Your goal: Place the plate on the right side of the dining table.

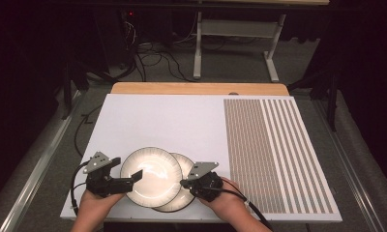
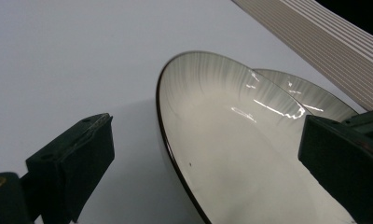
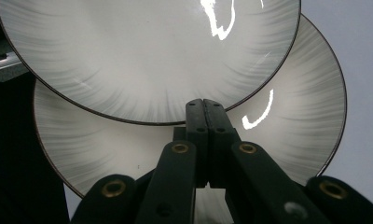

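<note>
Plates — two of them, stacked offset near the front edge of the table (image 1: 182,121); upper plate (image 1: 150,176) sits left and overlaps the lower plate (image 1: 186,193), which pokes out to the right and front; both pale with grey radial streaks and a dark rim.

Left hand-held gripper (image 1: 133,178) comes in from the left at the upper plate's rim; jaws apart, one either side of the rim in the left gripper view — one over the white table surface, the other over the plate's bowl; can't tell if either pad touches the rim yet.

Right hand-held gripper (image 1: 183,183) sits on the right side of the stack; jaws pressed together with no gap, tips at the upper plate's edge, over the lower plate's face; can't tell whether they pinch anything or just touch.

Striped mat (image 1: 274,154) covers the right part of the table, just beside the lower plate, not touching it.
</note>
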`<action>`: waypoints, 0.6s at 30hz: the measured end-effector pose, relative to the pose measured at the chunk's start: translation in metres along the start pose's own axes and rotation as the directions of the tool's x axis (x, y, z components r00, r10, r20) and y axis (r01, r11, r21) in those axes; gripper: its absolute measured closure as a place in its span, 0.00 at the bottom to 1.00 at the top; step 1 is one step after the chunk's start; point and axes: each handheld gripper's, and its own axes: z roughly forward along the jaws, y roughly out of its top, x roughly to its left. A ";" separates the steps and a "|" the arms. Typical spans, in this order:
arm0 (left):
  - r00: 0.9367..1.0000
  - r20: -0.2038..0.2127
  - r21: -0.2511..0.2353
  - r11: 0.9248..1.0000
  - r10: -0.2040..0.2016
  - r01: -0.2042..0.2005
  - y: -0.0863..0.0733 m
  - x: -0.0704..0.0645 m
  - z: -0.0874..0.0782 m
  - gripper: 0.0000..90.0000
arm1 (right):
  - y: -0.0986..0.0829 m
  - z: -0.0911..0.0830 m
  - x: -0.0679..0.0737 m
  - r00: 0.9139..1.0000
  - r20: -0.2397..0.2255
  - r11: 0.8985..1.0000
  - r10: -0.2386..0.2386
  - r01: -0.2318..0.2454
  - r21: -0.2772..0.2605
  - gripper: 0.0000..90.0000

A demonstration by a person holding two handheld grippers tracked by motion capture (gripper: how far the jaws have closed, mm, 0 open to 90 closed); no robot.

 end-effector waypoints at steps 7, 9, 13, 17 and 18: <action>0.986 0.086 0.090 0.987 -0.140 0.132 -0.004 0.006 0.006 0.20 | 0.000 0.000 0.000 1.000 0.006 1.000 -0.004 0.004 -0.003 1.00; 0.976 0.118 0.107 0.980 -0.182 0.170 -0.005 0.009 0.006 0.26 | 0.000 0.000 0.000 1.000 0.004 1.000 -0.006 0.006 -0.003 1.00; 0.950 0.182 0.146 0.962 -0.254 0.229 -0.006 0.013 0.008 0.38 | 0.000 0.000 0.000 1.000 0.004 1.000 -0.006 0.007 -0.002 1.00; 0.952 0.165 0.163 0.959 -0.258 0.232 -0.005 0.011 0.007 0.46 | 0.000 0.000 0.000 1.000 0.004 1.000 -0.005 0.005 -0.004 1.00; 0.952 0.156 0.167 0.957 -0.263 0.237 -0.005 0.011 0.007 0.48 | 0.000 0.000 0.000 1.000 0.005 1.000 -0.004 0.004 -0.004 1.00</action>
